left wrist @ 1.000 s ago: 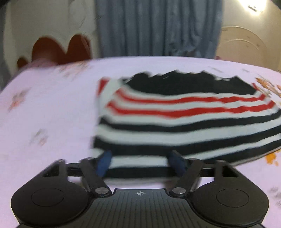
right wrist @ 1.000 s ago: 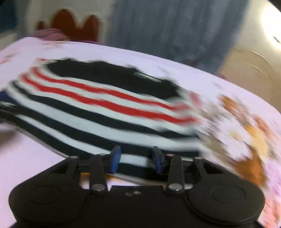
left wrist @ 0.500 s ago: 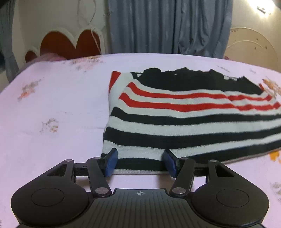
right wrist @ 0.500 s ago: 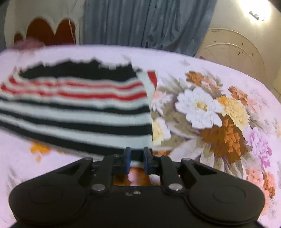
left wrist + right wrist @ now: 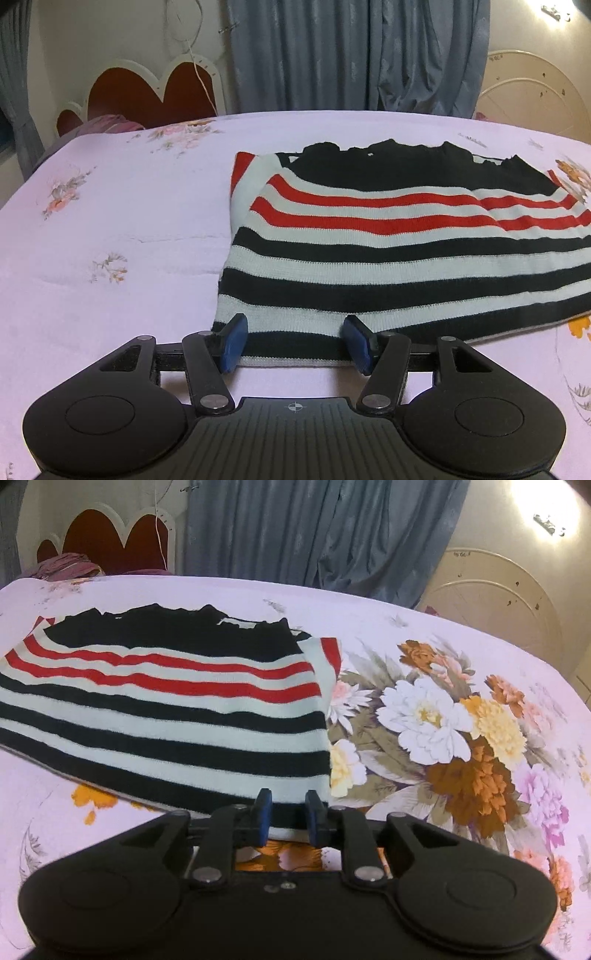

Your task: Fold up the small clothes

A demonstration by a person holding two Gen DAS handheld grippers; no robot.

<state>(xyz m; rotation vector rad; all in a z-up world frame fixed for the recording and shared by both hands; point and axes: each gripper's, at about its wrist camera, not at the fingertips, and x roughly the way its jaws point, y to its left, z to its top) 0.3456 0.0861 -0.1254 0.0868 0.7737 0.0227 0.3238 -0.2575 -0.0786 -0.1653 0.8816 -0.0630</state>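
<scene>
A small knit top (image 5: 388,254) with black, white and red stripes lies flat on the pink floral bed sheet (image 5: 110,229). It also shows in the right wrist view (image 5: 166,720). My left gripper (image 5: 293,341) is open, its blue pads standing wide apart at the top's near left hem corner. My right gripper (image 5: 287,814) is partly open with a narrow gap, its pads at the near right hem corner. The hem edge runs between the pads of each gripper.
A red heart-shaped headboard (image 5: 147,92) and a purple pillow (image 5: 107,123) stand at the far left. Blue curtains (image 5: 351,55) hang behind the bed. A large flower print (image 5: 443,738) covers the sheet right of the top.
The top has come to rest flat on the bed. The right gripper has swung to the top's right hem corner and its pads have opened slightly. The left gripper stays open at the left corner.
</scene>
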